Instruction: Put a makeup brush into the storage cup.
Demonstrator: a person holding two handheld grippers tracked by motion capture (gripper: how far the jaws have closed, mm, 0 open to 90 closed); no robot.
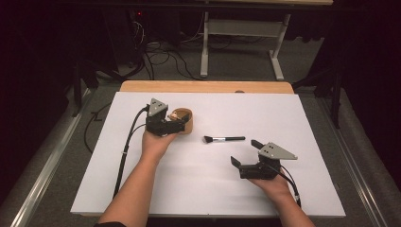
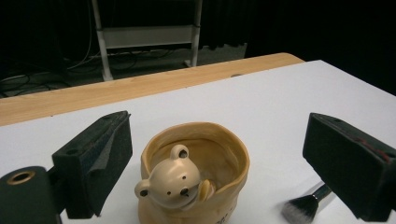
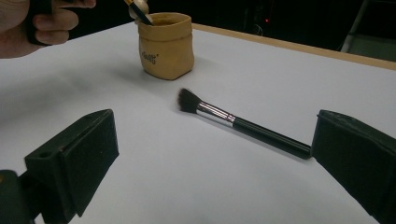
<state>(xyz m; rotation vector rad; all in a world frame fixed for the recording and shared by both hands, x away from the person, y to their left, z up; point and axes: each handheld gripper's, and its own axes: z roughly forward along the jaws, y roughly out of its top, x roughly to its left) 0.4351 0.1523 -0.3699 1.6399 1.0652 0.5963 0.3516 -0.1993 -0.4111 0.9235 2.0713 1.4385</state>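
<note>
A tan bag-shaped cup (image 1: 185, 124) with a bear figure (image 2: 173, 182) at its rim stands left of the middle of the white sheet. My left gripper (image 1: 181, 124) hovers right at the cup, open, its jaws wide on either side above the cup (image 2: 233, 158) and not touching it. A black makeup brush (image 1: 224, 139) with a silver ferrule lies flat to the right of the cup, bristles toward it. My right gripper (image 1: 246, 152) rests near the front right, open, pointing at the brush (image 3: 243, 123), whose handle end lies near its right jaw. Behind it stands the cup (image 3: 166, 46).
A white sheet (image 1: 213, 189) covers the wooden table, whose bare far edge (image 1: 203, 86) shows. Beyond it on the floor are a white table frame (image 1: 204, 47) and cables. Metal rails run along both sides. The left hand (image 3: 42, 21) shows at the top left in the right gripper view.
</note>
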